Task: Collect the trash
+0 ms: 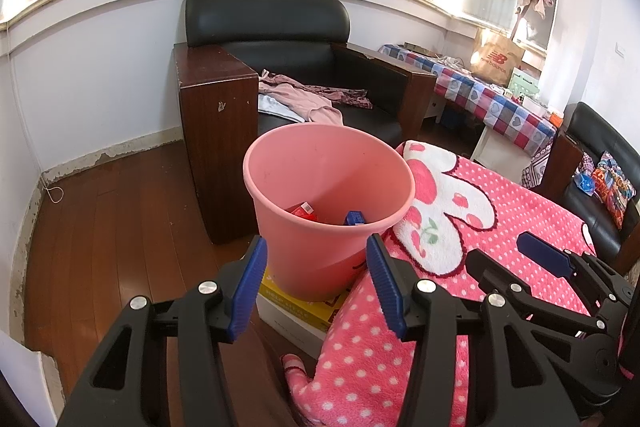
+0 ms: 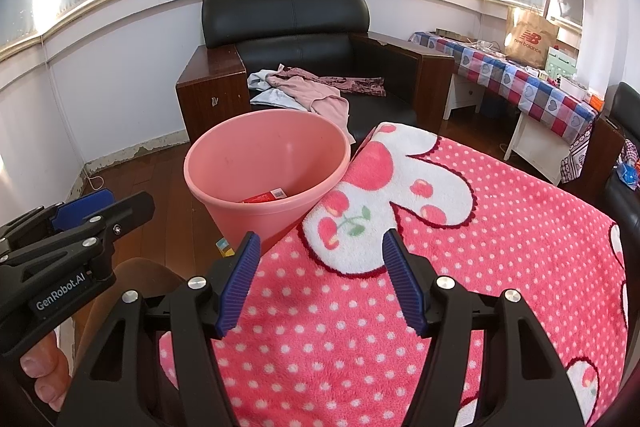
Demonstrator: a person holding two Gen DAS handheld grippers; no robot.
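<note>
In the left wrist view, the left gripper [image 1: 316,283] hangs with its jaws apart and nothing between the blue pads; the pink bin [image 1: 328,203] stands just beyond them, framed between the 2 fingers. Inside the bin lie a red packet [image 1: 303,209] and a blue piece [image 1: 354,217]. The bin stands on a yellow-and-white box [image 1: 294,311] on the wood floor [image 1: 112,219], touching the edge of a pink dotted blanket [image 1: 460,227] to its right. The right gripper [image 1: 532,251] shows over the blanket. In the right wrist view, the right gripper [image 2: 320,279] is also spread and empty above the blanket [image 2: 460,259], with the bin [image 2: 264,167] ahead to the left and the left gripper [image 2: 96,207] beside it. Behind stand a black armchair [image 2: 288,23] with clothes [image 2: 312,87] and a checked table [image 2: 532,87].
</note>
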